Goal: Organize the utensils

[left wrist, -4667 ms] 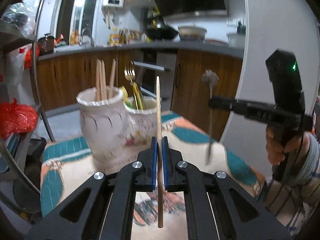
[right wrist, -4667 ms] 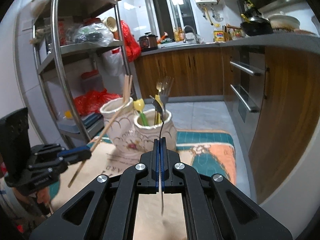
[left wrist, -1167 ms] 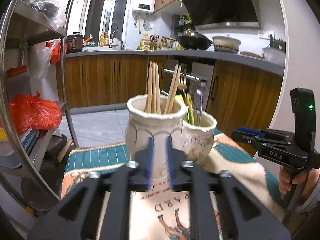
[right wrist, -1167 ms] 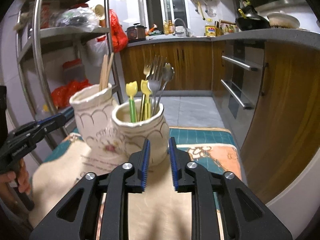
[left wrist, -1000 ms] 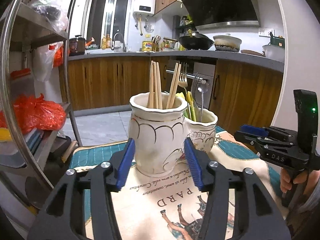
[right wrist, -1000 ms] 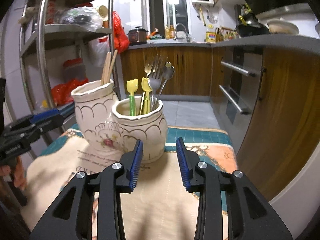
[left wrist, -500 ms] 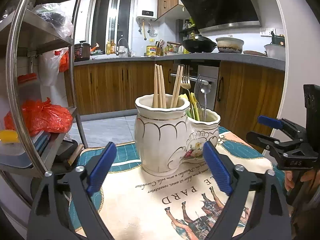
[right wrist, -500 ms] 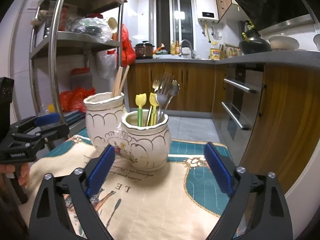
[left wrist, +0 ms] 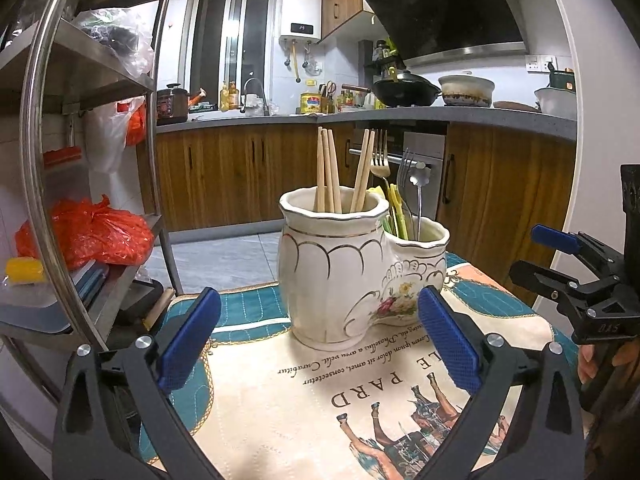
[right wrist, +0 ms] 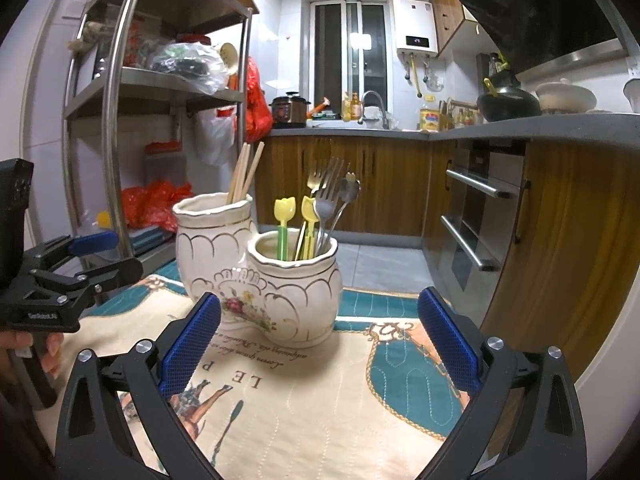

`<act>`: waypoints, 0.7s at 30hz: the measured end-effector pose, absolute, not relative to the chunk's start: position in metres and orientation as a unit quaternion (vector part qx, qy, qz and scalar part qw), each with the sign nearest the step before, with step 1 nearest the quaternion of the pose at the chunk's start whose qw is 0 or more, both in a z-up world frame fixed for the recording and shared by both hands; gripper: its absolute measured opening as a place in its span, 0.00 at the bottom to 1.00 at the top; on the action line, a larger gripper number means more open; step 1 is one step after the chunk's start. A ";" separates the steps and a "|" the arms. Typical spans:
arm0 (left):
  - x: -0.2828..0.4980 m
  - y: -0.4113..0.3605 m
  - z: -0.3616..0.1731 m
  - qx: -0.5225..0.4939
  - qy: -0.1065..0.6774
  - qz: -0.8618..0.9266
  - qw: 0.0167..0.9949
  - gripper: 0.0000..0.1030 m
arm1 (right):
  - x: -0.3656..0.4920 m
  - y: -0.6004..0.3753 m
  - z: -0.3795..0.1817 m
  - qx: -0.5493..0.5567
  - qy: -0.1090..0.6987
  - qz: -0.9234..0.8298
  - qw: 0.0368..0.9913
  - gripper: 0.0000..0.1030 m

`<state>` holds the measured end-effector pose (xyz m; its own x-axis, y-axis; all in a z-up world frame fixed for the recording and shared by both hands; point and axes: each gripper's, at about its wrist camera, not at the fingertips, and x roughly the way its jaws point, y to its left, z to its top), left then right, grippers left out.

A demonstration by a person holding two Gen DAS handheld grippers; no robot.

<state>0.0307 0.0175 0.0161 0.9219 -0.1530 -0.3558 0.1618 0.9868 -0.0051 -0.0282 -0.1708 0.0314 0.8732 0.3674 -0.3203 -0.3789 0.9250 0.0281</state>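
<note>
on the printed table mat (left wrist: 280, 420), a cream double-pot ceramic holder (left wrist: 340, 280) stood with chopsticks (left wrist: 328, 172) sorted into its taller pot and forks and spoons (right wrist: 328, 204) into the lower one. the left gripper (left wrist: 318, 344) and right gripper (right wrist: 318, 344) hung before it, jaws opening wide and empty, probably because the sorting was done.

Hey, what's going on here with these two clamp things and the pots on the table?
A person is sorting utensils with a handheld tool in each hand. Both the left tool and the right tool are empty, their jaws opening wide. The chopsticks stand in the taller pot, and the forks and spoons in the shorter pot joined to it. Nothing loose shows on the printed mat.
</note>
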 end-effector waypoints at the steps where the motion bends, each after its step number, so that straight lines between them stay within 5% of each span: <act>1: 0.031 0.017 0.016 0.012 0.180 -0.080 0.980 0.94 | -0.028 -0.171 0.031 -0.018 0.162 0.193 0.968 0.95; 21: 0.030 0.017 0.016 0.010 0.182 -0.079 0.980 0.95 | -0.028 -0.172 0.031 -0.018 0.162 0.193 0.968 0.95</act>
<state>0.0298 0.0173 0.0160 0.9212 -0.1515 -0.3583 0.1589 0.9873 -0.0090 -0.0283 -0.1719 0.0311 0.8733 0.3673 -0.3202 -0.3787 0.9251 0.0282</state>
